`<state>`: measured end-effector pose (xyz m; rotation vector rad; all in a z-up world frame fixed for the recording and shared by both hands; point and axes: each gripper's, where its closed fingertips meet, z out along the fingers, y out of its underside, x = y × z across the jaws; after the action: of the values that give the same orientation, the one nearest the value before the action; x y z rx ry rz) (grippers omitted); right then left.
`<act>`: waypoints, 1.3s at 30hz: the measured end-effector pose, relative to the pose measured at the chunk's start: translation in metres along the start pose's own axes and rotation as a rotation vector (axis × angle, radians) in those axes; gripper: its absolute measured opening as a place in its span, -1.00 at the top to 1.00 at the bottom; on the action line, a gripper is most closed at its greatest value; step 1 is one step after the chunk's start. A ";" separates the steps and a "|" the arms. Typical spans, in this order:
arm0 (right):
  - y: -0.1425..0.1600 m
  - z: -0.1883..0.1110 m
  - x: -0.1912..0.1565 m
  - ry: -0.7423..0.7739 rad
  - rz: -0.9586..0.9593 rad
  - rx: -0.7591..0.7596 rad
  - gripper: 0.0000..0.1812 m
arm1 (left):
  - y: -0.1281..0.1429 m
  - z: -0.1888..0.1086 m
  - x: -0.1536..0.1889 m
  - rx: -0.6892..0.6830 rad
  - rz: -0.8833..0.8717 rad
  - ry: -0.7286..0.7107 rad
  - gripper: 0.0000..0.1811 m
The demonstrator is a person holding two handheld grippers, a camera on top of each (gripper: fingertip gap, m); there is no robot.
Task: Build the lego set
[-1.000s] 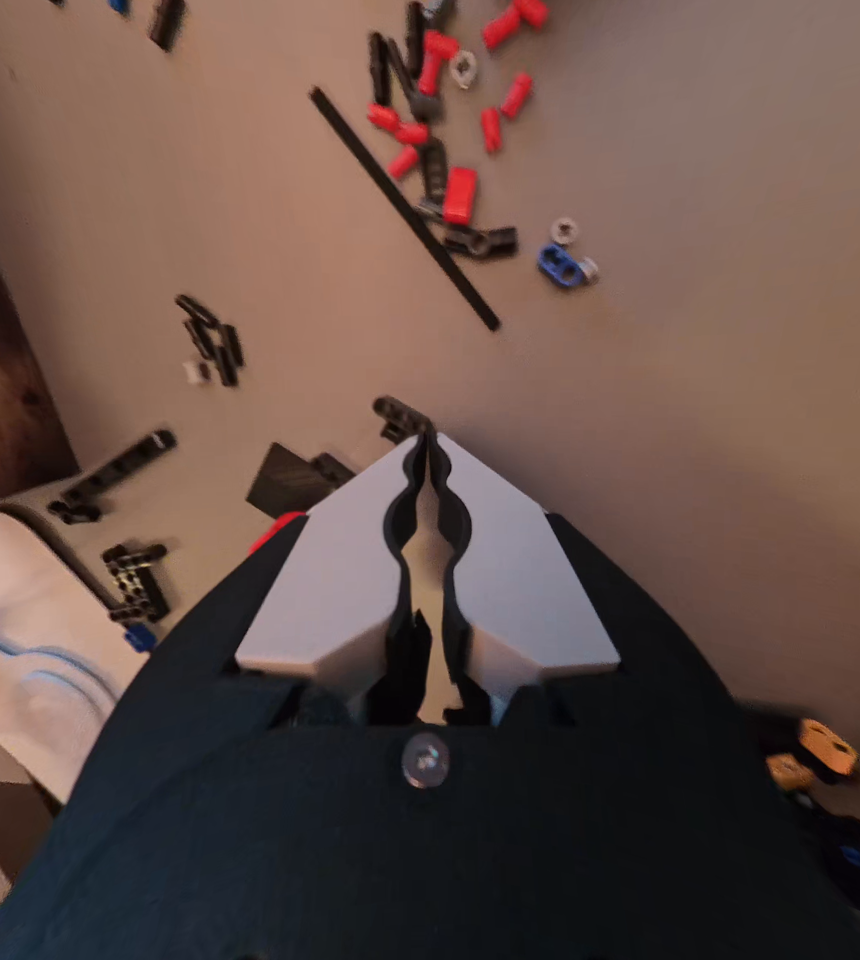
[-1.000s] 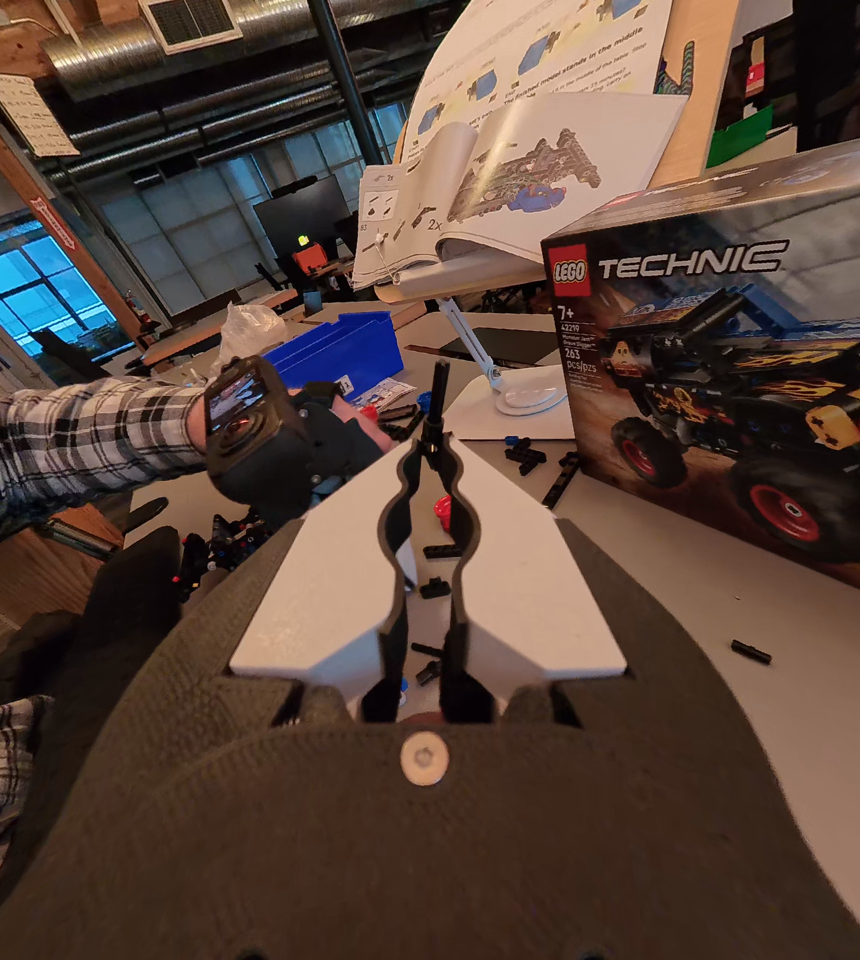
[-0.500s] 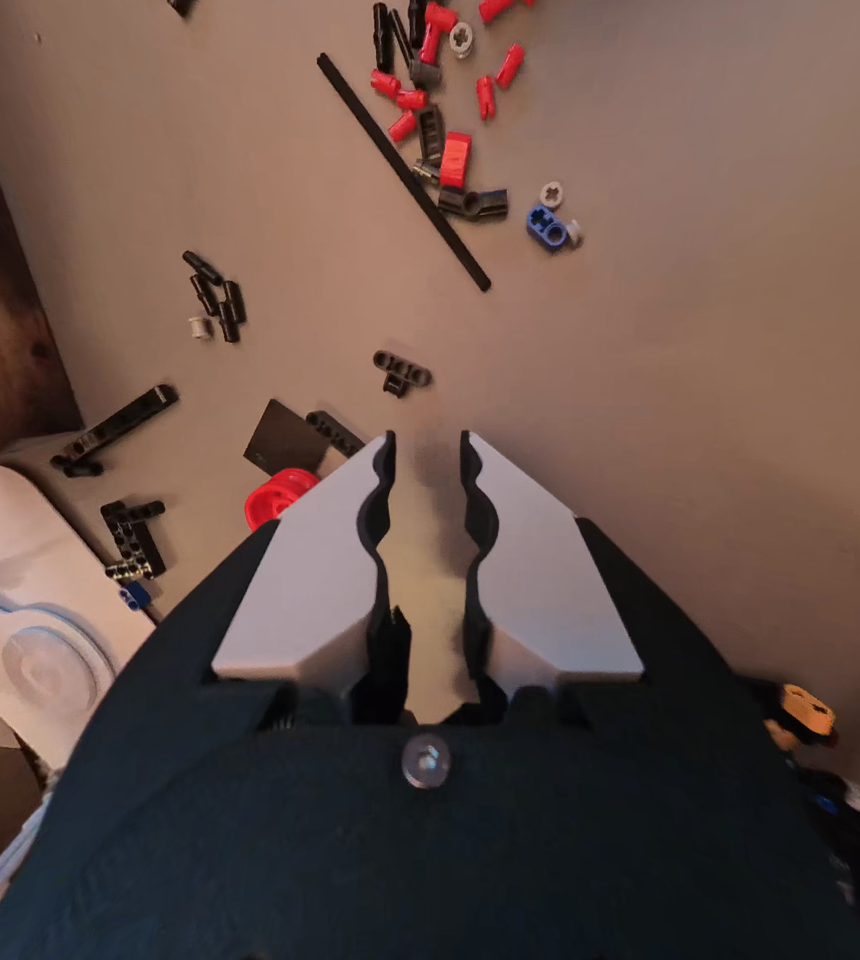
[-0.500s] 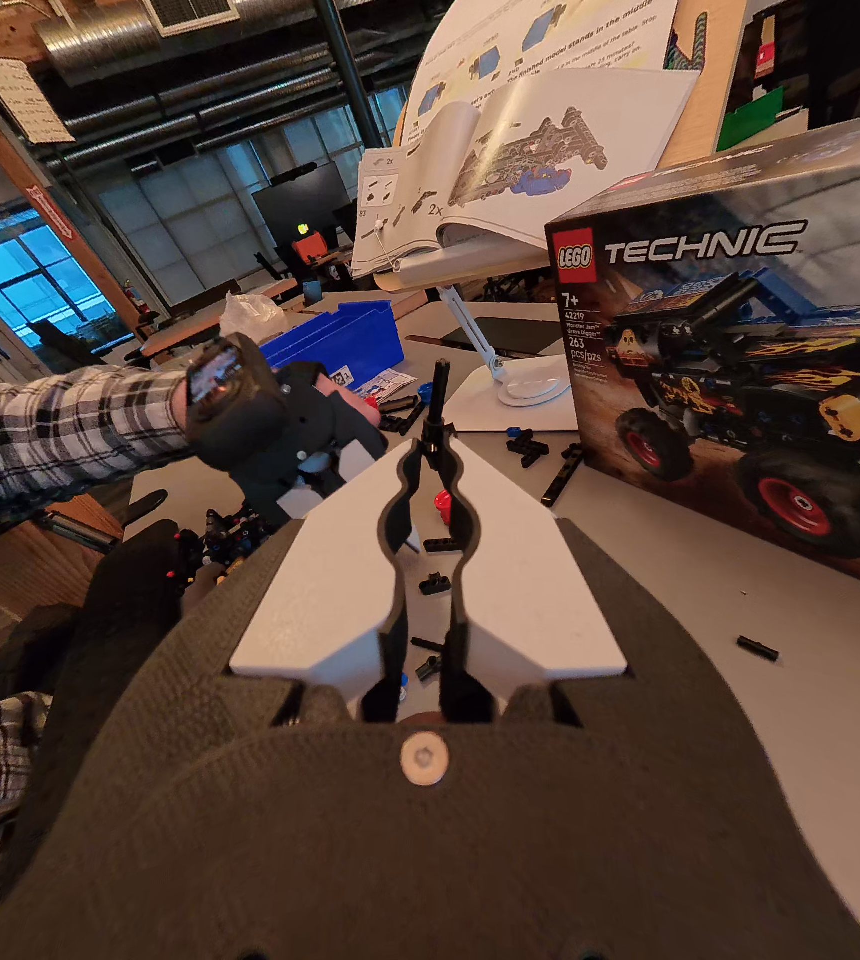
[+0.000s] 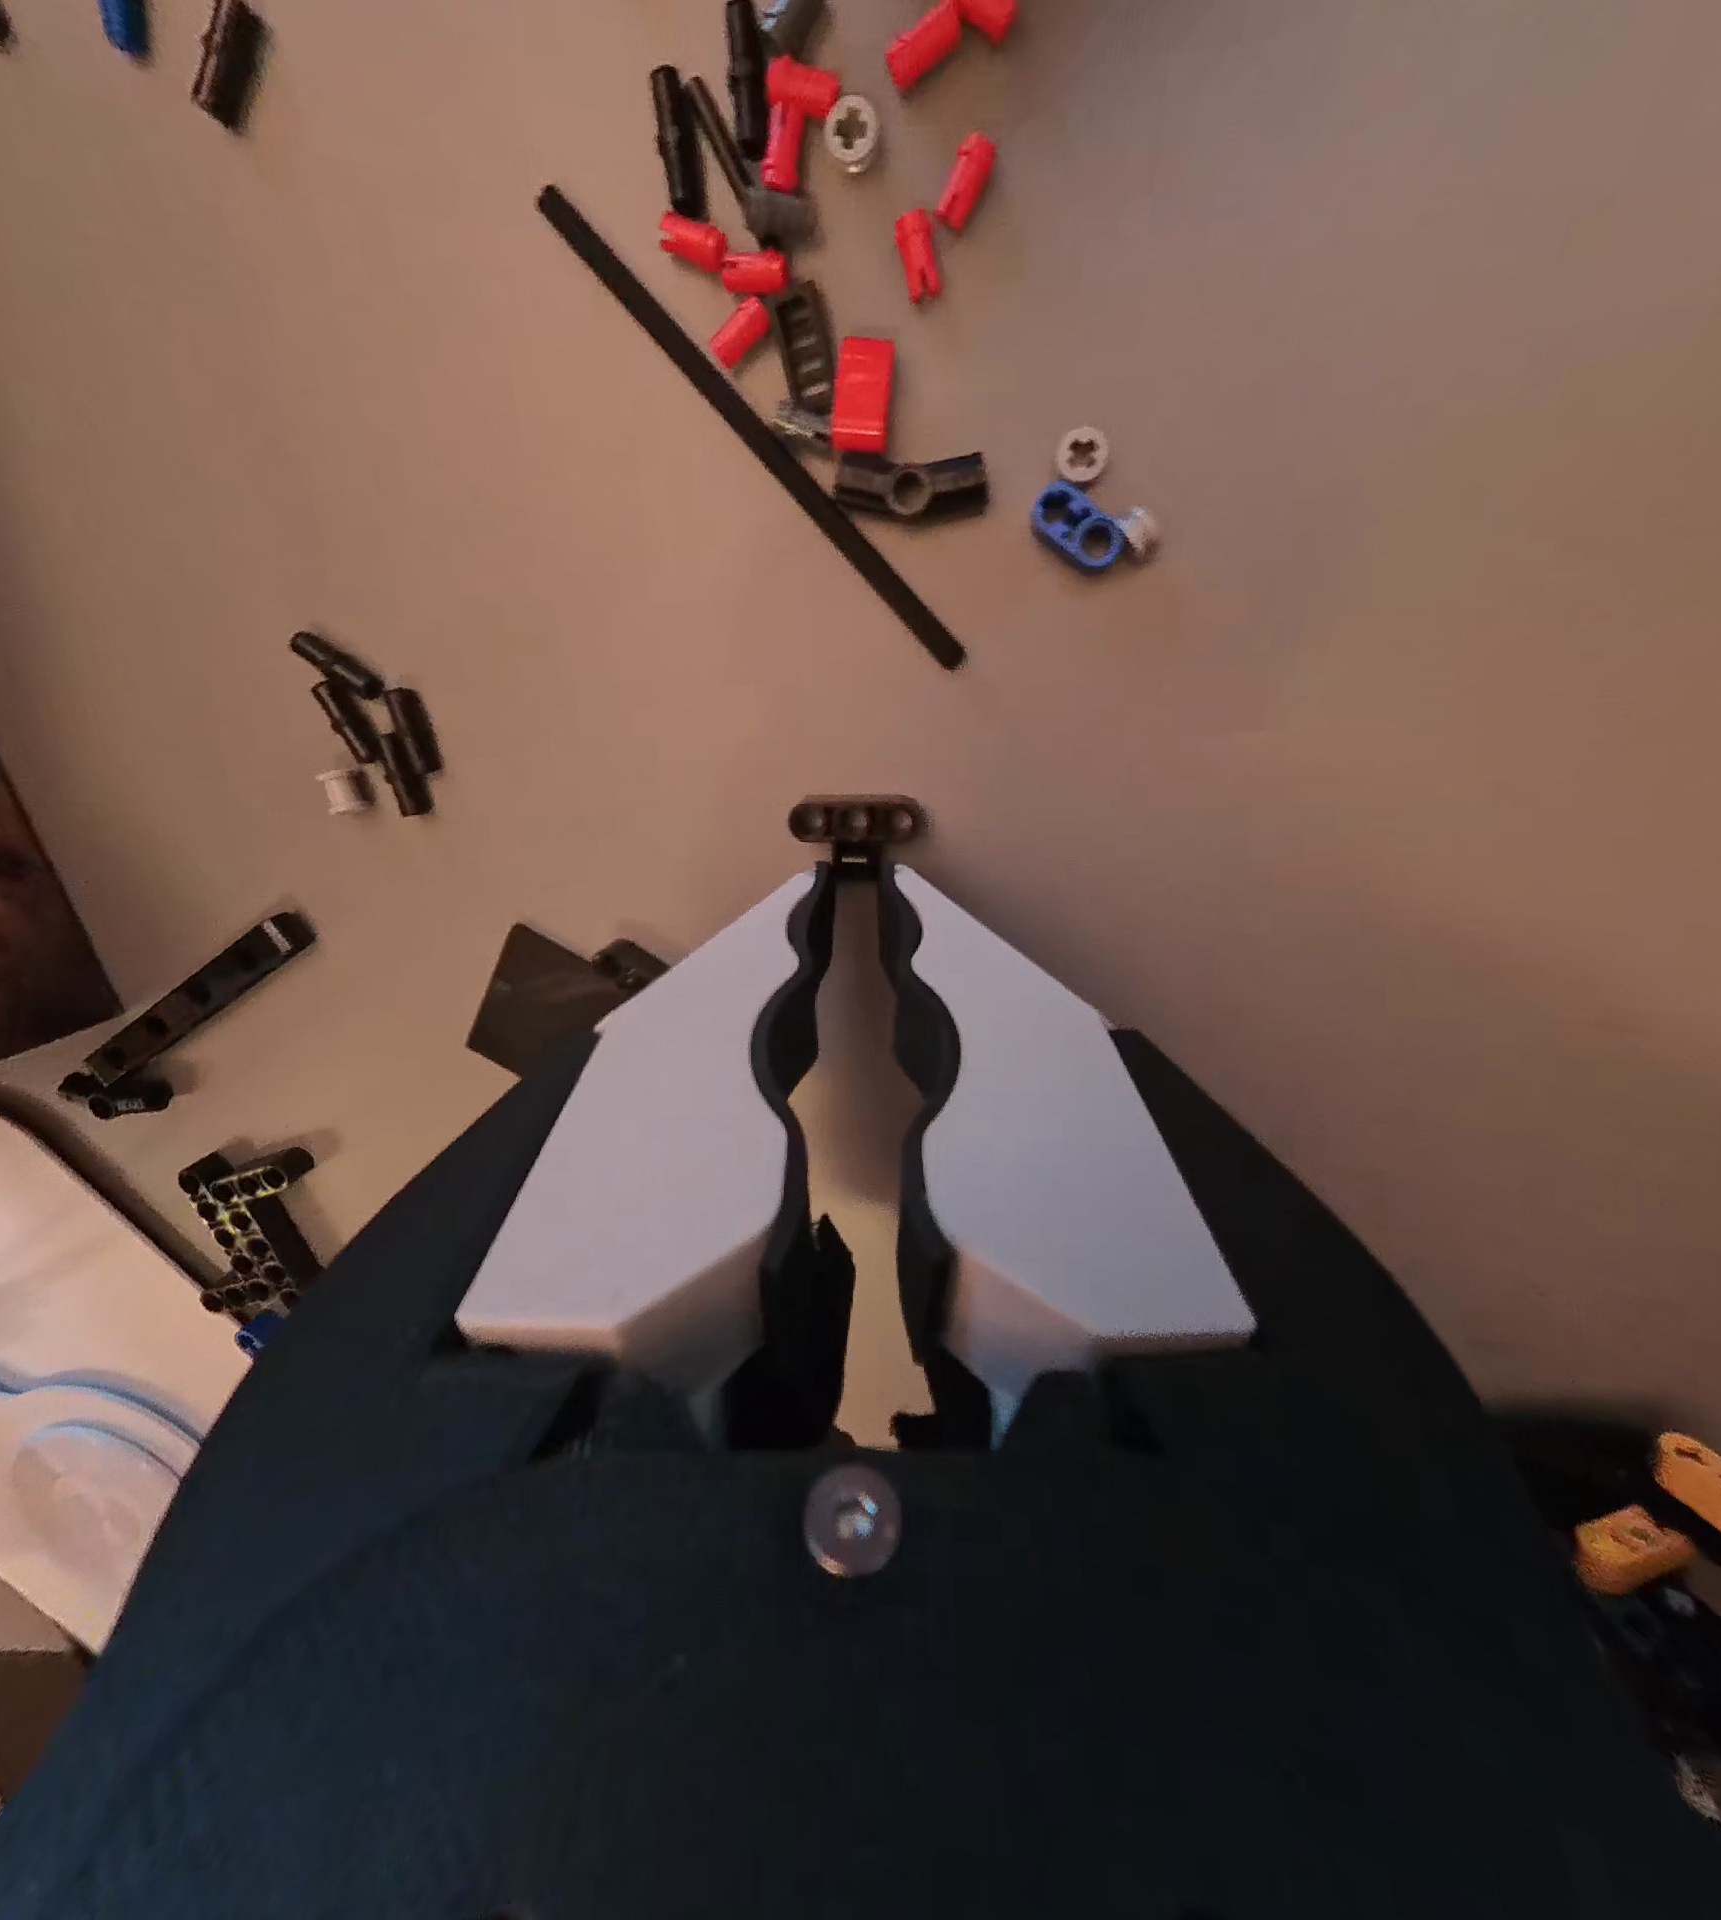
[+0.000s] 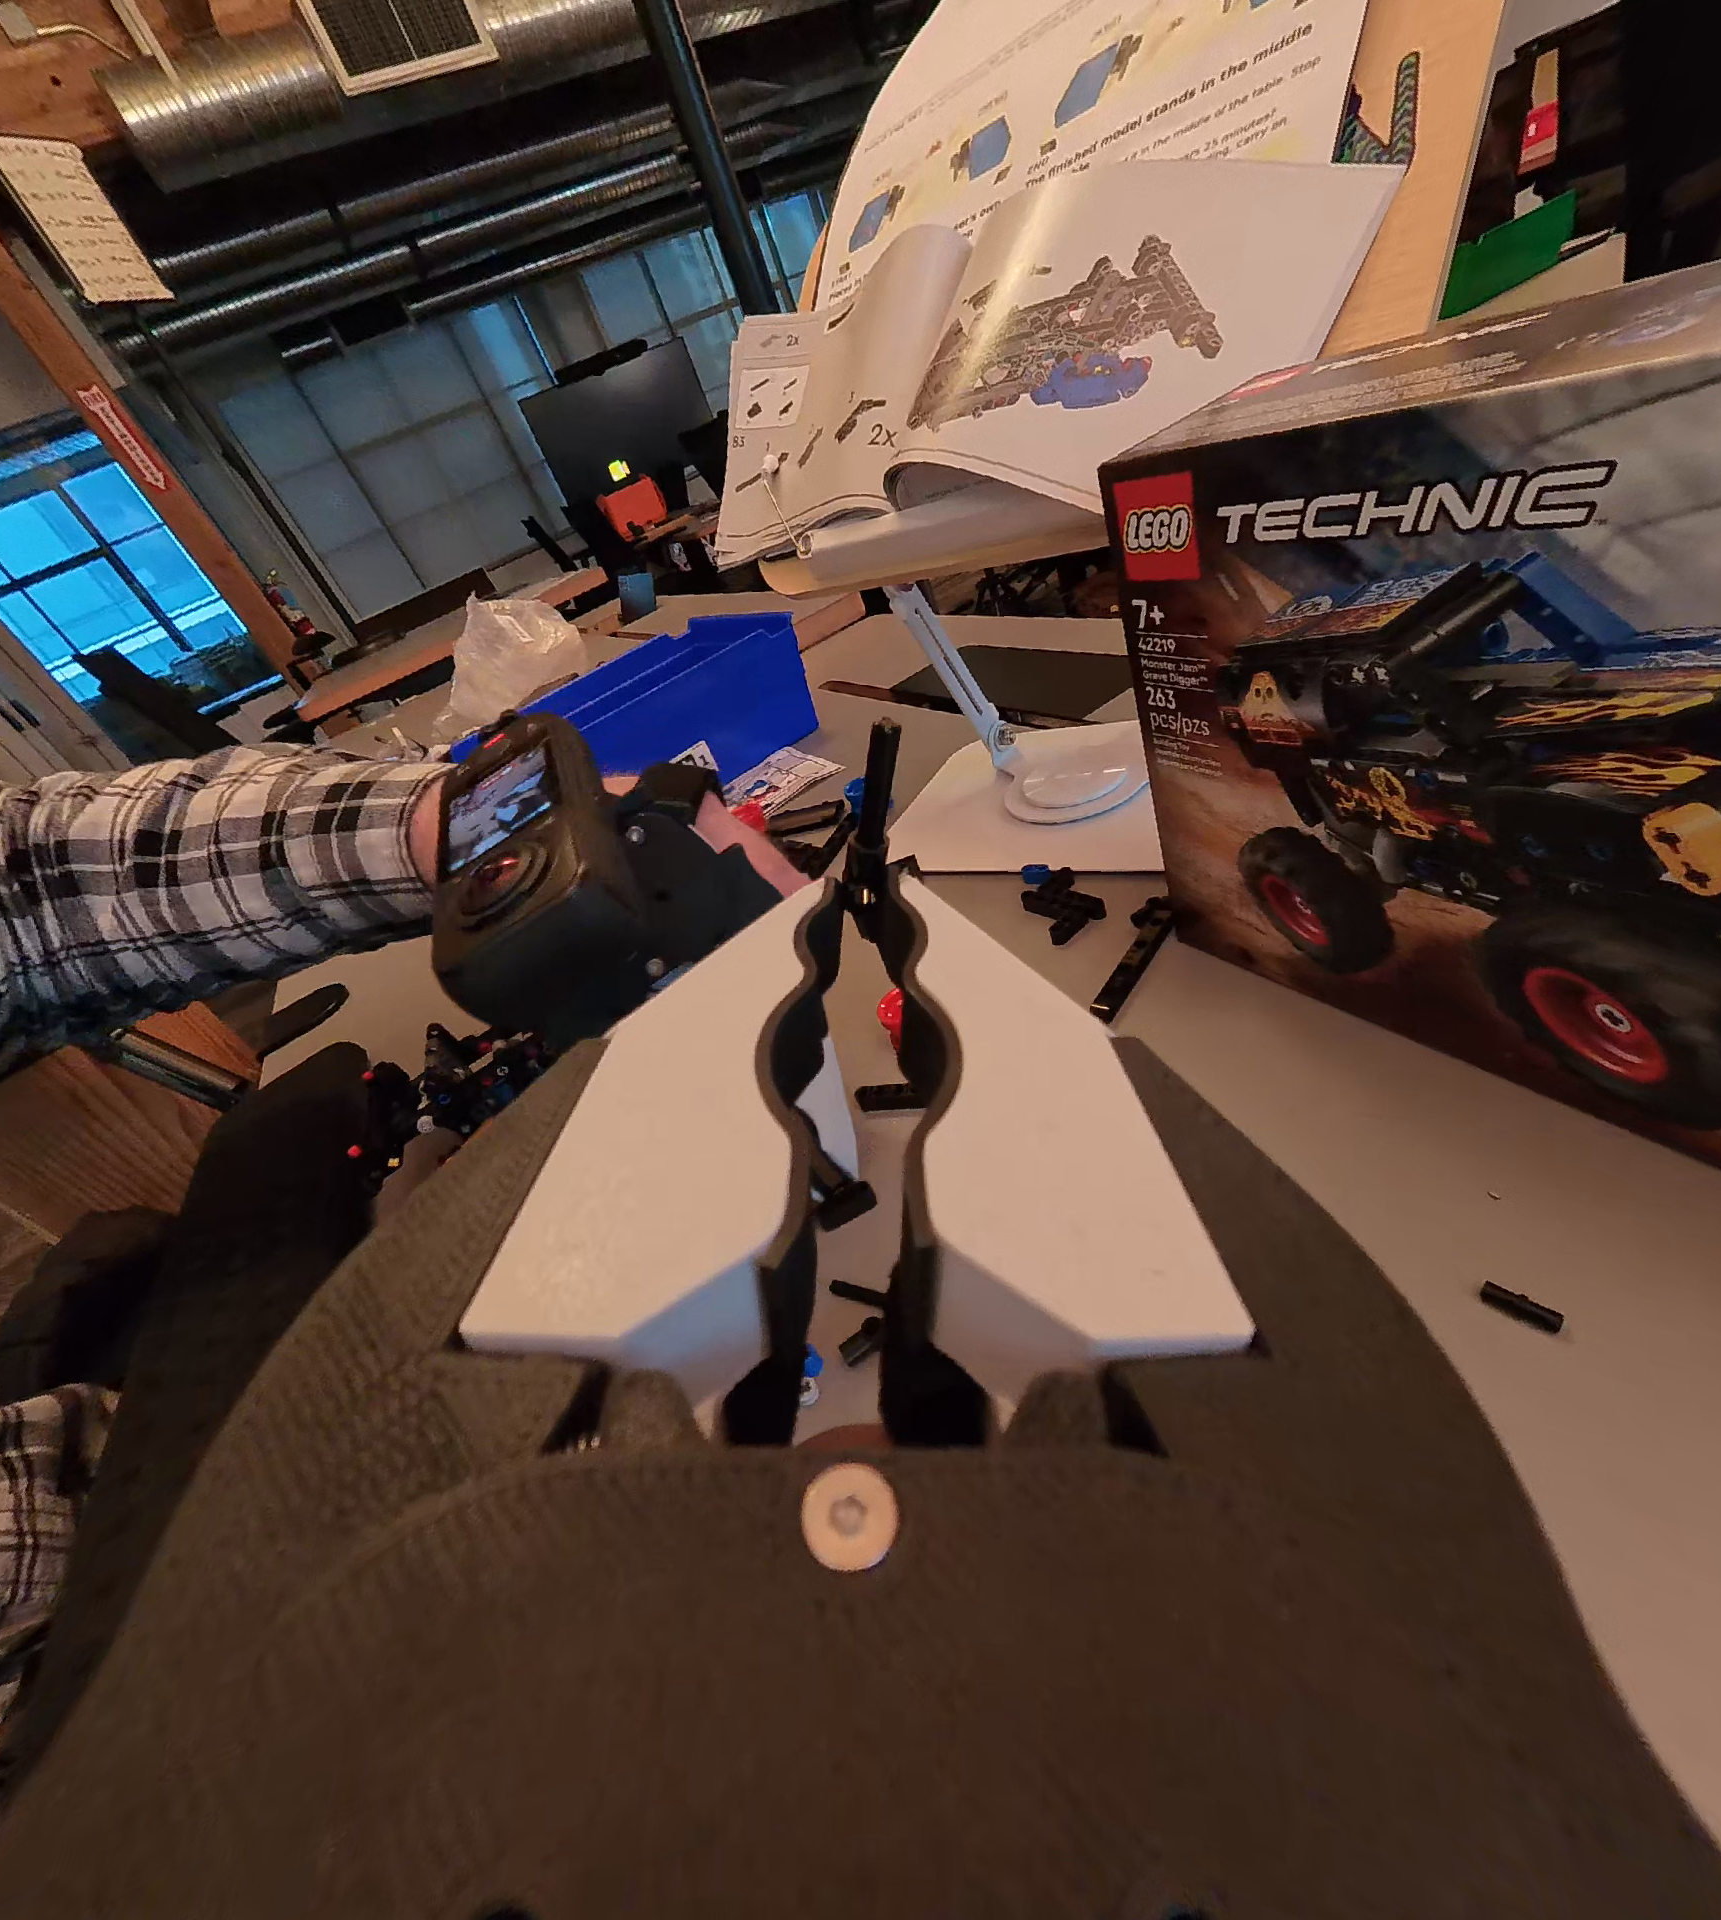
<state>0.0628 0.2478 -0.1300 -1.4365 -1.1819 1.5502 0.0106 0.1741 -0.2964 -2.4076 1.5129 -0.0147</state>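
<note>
Left wrist view shows the left gripper nearly closed, its tips pinching the stem of a small black T-shaped piece above the grey table. In the right wrist view, the right gripper is clenched on a black axle piece that stands upright, near the set's box.

box right on table | manual behind, on stand | bin left of stand
</note>
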 end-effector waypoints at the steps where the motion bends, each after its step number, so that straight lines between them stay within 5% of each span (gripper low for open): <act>1: 0.000 0.000 0.000 -0.001 0.000 -0.001 0.94 | 0.000 -0.001 0.004 -0.004 0.010 0.007 0.93; 20: 0.008 0.007 -0.007 -0.027 -0.006 -0.038 0.94 | 0.003 -0.014 0.087 -0.101 0.019 0.112 0.91; 28: 0.016 0.013 -0.017 -0.070 -0.012 -0.078 0.94 | 0.007 -0.036 0.080 0.030 -0.119 0.036 0.79; 39: 0.051 0.029 -0.035 -0.171 -0.008 -0.234 0.94 | 0.001 -0.018 0.087 0.019 -0.058 0.024 0.77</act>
<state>0.0435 0.1932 -0.1671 -1.4653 -1.5111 1.5963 0.0454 0.0929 -0.2923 -2.4440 1.4467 -0.0701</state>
